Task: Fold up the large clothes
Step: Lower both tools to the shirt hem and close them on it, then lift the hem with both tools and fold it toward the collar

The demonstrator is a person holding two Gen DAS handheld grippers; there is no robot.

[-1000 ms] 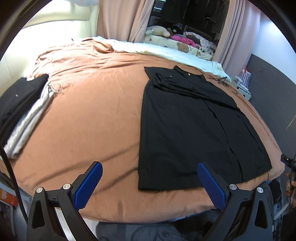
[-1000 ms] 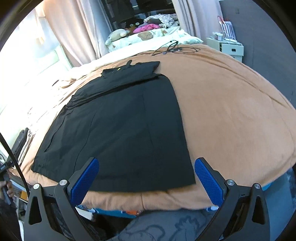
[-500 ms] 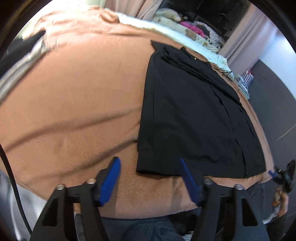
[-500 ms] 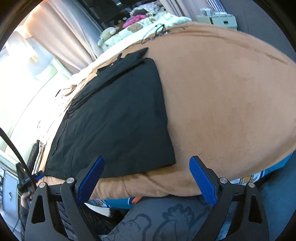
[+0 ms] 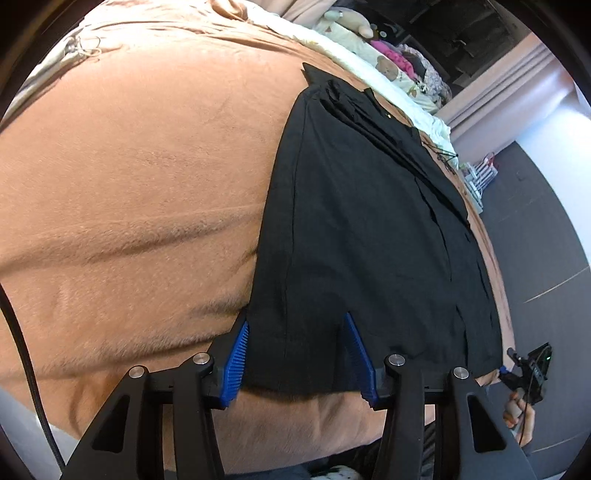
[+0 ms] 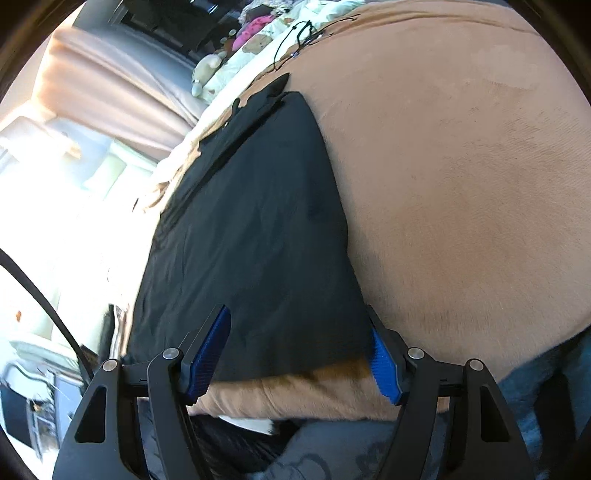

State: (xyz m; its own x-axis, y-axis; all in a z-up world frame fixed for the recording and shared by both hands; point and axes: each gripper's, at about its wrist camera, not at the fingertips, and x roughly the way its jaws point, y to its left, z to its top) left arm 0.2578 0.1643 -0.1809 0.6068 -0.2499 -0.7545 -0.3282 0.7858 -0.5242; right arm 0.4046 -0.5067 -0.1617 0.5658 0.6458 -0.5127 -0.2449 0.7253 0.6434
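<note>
The left gripper stands with its jaws part open and they have just been closing; the near left corner of the black garment lies between the blue pads, which straddle the hem without visibly pressing on it. The right gripper is likewise part open, a little wider, its jaws also just closing, with the garment's near right corner between its pads; the right pad sits just at the cloth's side edge, and no squeeze on the fabric shows. The garment lies flat on a bed covered by a brown blanket, its hem along the near edge of the bed, its collar end at the far side with folded layers gathered there. It looks smooth, with long seams running away from the hem. The left view alone shows the right gripper held in a hand at the garment's far corner, and a stuffed toy by pink curtains. The right view alone shows a black cable on the pale sheet beyond the blanket and a bright window on the left.
</note>
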